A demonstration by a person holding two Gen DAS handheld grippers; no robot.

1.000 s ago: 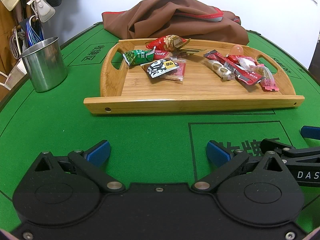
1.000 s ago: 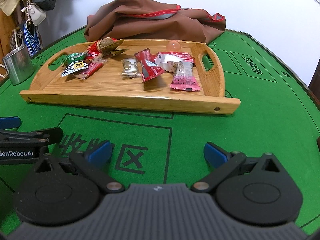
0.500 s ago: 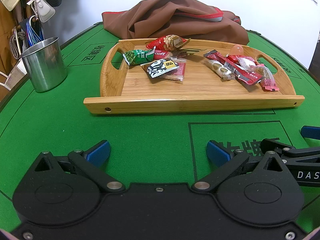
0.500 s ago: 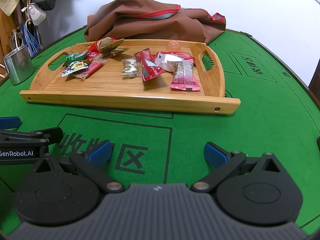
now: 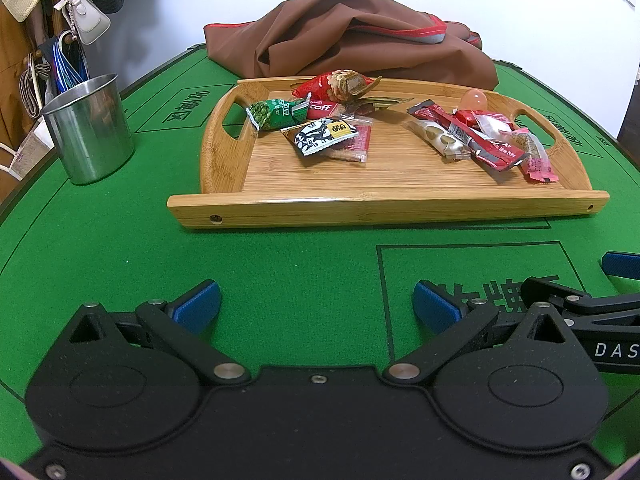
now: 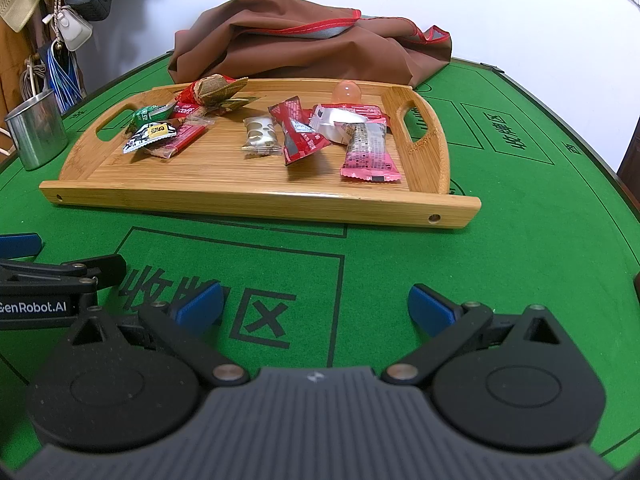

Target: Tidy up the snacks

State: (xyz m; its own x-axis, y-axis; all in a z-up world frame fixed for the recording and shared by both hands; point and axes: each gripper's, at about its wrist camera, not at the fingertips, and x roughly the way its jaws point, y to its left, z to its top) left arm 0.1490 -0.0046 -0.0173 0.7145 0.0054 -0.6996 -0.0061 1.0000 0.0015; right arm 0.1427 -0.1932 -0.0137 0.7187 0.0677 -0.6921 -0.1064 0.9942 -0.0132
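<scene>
A bamboo tray [image 5: 384, 208] [image 6: 256, 200] sits on the green felt table, holding several wrapped snacks in two loose piles. On its left lie a green pea packet [image 5: 274, 114] [image 6: 150, 114], a black-and-white packet [image 5: 322, 136] [image 6: 150, 136] and a red bag [image 5: 334, 84] [image 6: 208, 88]. On its right lie a gold-white candy [image 5: 438, 140] [image 6: 260, 136], a red sachet [image 6: 298, 132], a pink bar [image 6: 368, 148] and an orange ball [image 5: 473, 100] [image 6: 347, 90]. My left gripper [image 5: 316, 306] and right gripper [image 6: 314, 306] both stand open over bare felt, short of the tray.
A steel cup [image 5: 90, 128] [image 6: 36, 134] stands left of the tray. A brown cloth bag [image 5: 352, 40] [image 6: 312, 36] lies behind it against the wall. Bags and a hat hang at the far left [image 5: 86, 20]. Each gripper shows at the other view's side edge.
</scene>
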